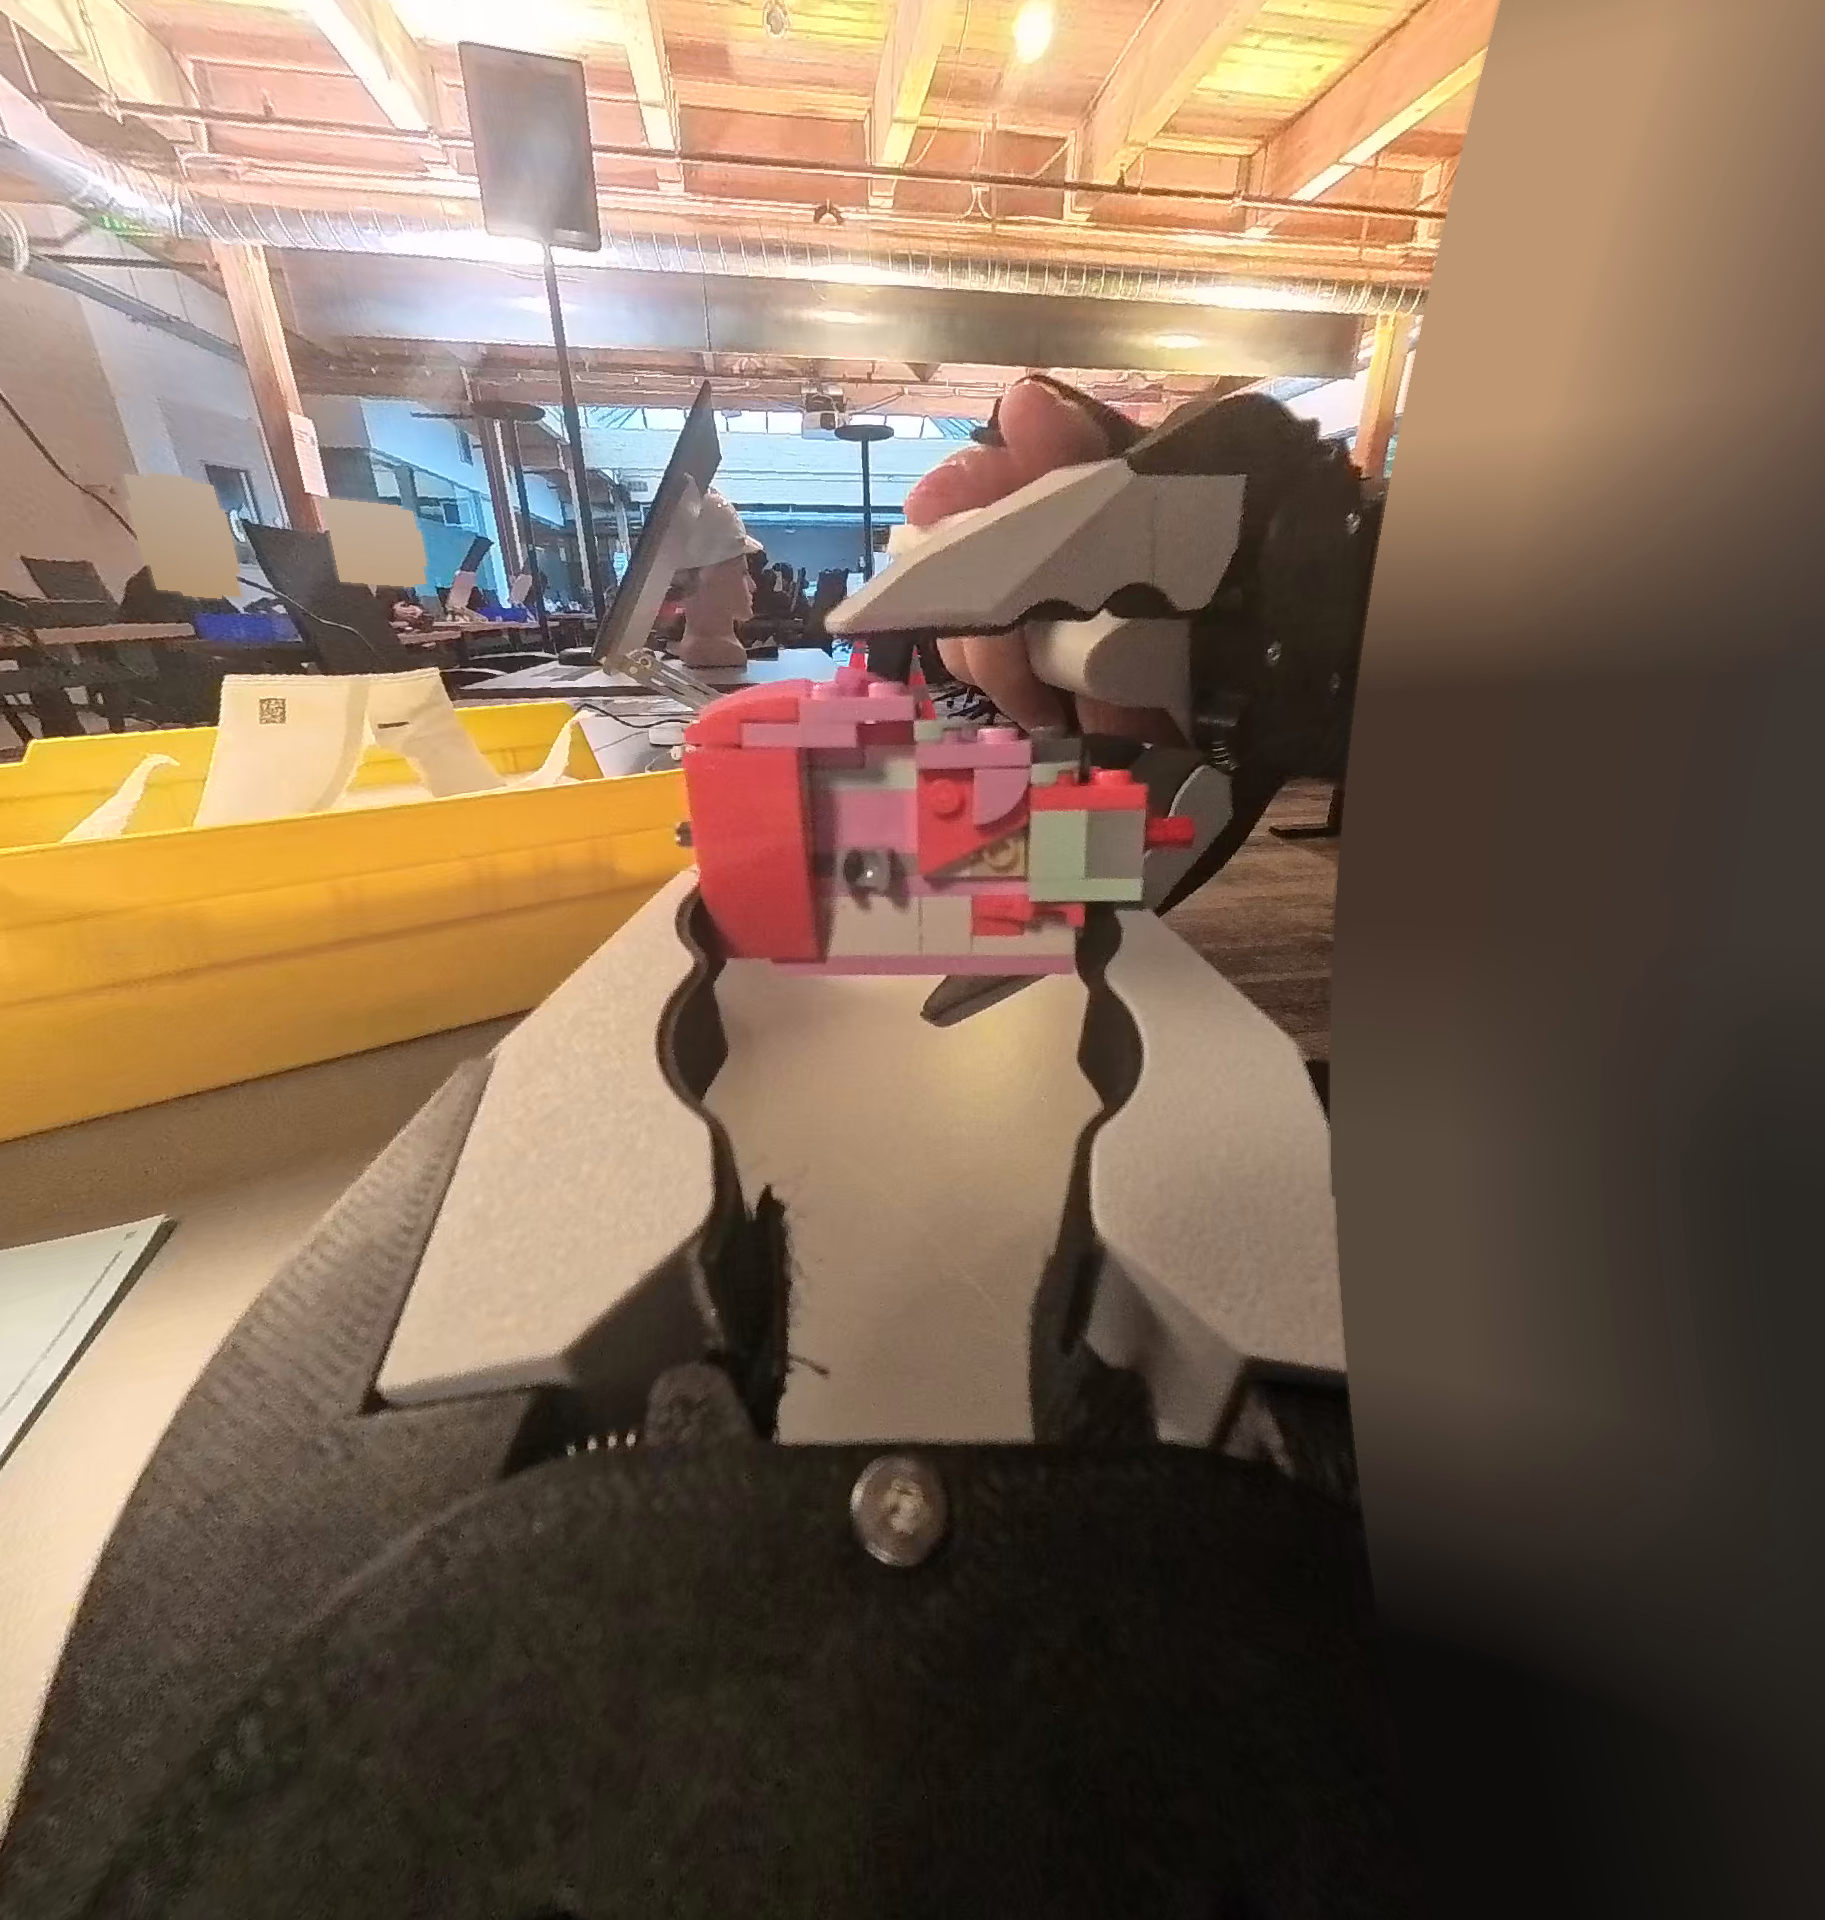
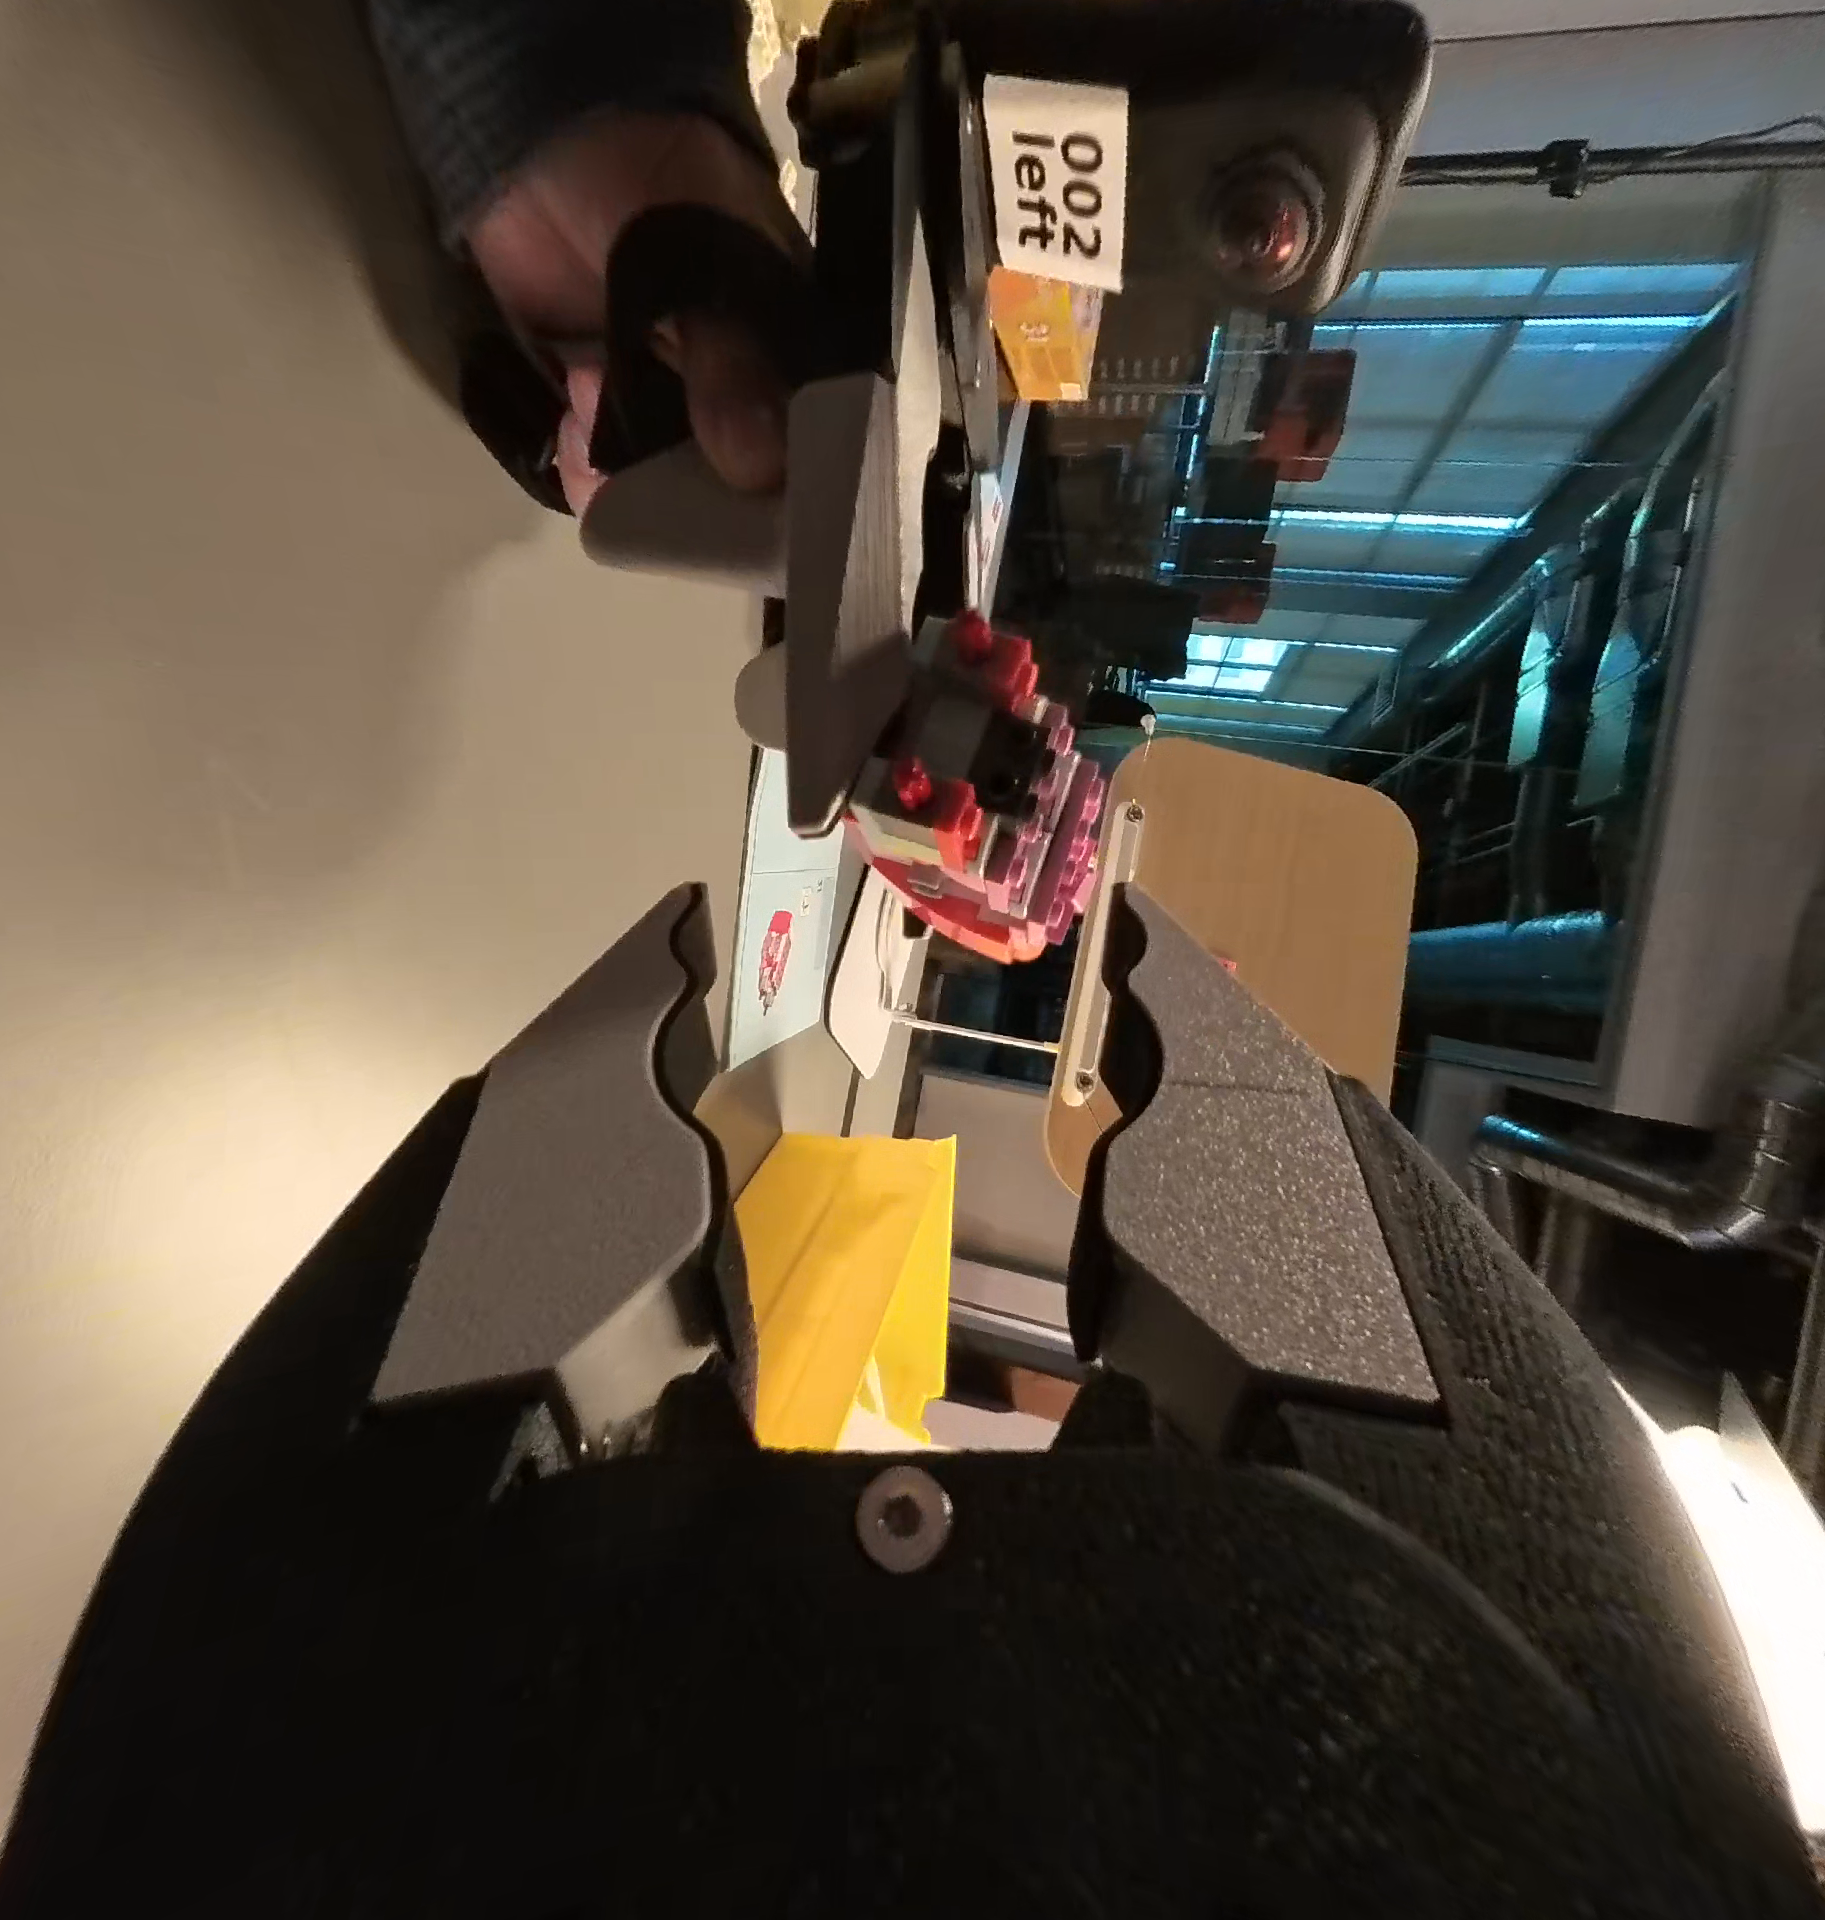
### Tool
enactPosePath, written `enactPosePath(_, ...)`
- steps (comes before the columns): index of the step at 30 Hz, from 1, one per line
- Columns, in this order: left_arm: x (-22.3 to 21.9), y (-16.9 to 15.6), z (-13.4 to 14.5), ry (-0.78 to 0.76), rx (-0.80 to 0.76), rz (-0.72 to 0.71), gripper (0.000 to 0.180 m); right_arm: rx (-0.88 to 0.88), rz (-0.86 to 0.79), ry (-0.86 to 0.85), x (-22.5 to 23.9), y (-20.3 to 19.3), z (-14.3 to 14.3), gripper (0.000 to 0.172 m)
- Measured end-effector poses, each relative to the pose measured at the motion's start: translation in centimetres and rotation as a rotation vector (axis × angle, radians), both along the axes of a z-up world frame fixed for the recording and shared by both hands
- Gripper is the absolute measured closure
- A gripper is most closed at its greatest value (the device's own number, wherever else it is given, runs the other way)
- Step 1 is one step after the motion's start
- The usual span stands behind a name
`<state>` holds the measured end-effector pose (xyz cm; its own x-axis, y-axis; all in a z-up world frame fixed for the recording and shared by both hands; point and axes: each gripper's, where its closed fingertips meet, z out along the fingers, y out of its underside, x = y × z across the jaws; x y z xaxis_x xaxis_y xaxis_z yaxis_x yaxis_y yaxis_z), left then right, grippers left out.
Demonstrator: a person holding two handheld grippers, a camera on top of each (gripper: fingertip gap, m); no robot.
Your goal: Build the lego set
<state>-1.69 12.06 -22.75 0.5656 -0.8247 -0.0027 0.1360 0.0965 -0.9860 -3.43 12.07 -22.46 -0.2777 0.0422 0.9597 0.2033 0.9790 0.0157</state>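
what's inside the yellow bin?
White folded pieces stand in the yellow bin, one bearing a small square code. The near wall covers their lower parts and the bin floor.

Left gripper point(image 1: 892, 935) clamps a red-and-pink brick model point(image 1: 913, 831) at its fingertips, right gripper point(image 1: 1053, 717) just behind it.

The model sits crosswise between the left gripper's two grey fingers point(image 1: 596, 1122), red rounded end to the left, grey-green and red blocks to the right; both inner finger edges meet its sides. The right gripper comes in from the far right, turned sideways, fingers spread above and below the model's right end, with a person's hand point(image 1: 1001, 468) gripping it. A yellow bin point(image 1: 264, 914) holding white pieces stands on the table to the left; a printed sheet point(image 1: 35, 1340) lies at the near left. Office room beyond.
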Motion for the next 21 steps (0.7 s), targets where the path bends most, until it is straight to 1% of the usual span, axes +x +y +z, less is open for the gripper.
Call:
enactPosePath(12,0.1,0.0,-0.2,0.008,-0.012,-0.008,0.112,-0.009,-0.02,0.006,-0.2,0.3,-0.2,0.108)
enactPosePath(14,0.2,-0.1,-0.3,0.013,-0.018,-0.014,0.112,0.001,-0.021,0.032,-0.2,0.3,0.2,0.119)
enactPosePath(16,0.4,-0.1,-0.5,0.025,-0.018,-0.02,0.112,0.026,-0.013,0.074,-0.2,0.3,0.9,0.136)
enactPosePath(17,0.5,-0.2,-0.5,0.028,-0.018,-0.025,0.112,0.038,-0.008,0.087,-0.2,0.2,1.1,0.14)
enactPosePath(21,0.4,-0.1,-0.5,0.016,-0.032,-0.028,0.112,0.033,-0.022,0.105,-0.3,0.3,1.1,0.14)
